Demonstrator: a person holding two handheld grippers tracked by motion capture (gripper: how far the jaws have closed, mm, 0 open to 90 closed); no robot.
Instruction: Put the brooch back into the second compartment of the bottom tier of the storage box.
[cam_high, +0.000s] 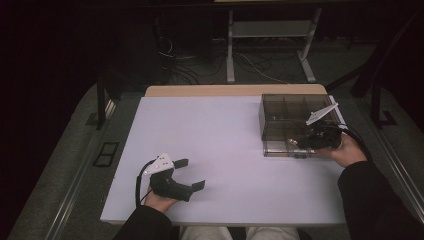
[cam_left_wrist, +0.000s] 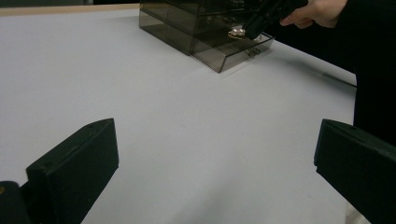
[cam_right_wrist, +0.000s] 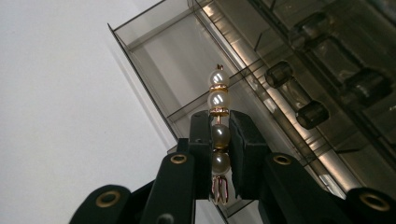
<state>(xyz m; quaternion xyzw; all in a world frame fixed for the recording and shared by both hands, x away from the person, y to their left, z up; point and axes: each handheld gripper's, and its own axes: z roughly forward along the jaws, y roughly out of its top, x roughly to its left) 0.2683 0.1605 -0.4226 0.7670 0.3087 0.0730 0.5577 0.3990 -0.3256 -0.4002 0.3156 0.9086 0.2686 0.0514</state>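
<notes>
A smoky clear drawer box (cam_high: 290, 112) stands at the table's right side, its bottom drawer (cam_right_wrist: 163, 60) pulled out. My right gripper (cam_right_wrist: 218, 140) is shut on a pearl and gold hair clip (cam_right_wrist: 218, 100), which it holds upright just above that open drawer. In the high view the right gripper (cam_high: 300, 143) hangs over the drawer front with the clip (cam_high: 292, 143) at its tip. The left gripper (cam_high: 191, 174) rests near the table's front left, jaws wide open with nothing between them. From the left gripper (cam_left_wrist: 215, 172), the box (cam_left_wrist: 196, 28) and the clip (cam_left_wrist: 236, 32) show far off.
The white table board (cam_high: 220, 150) stretches bare between the two grippers. Behind it a wooden table edge (cam_high: 235, 90) shows, then a dark floor with cables and a desk frame (cam_high: 270, 45). Round drawer knobs (cam_right_wrist: 310, 114) stand on the box's upper drawers.
</notes>
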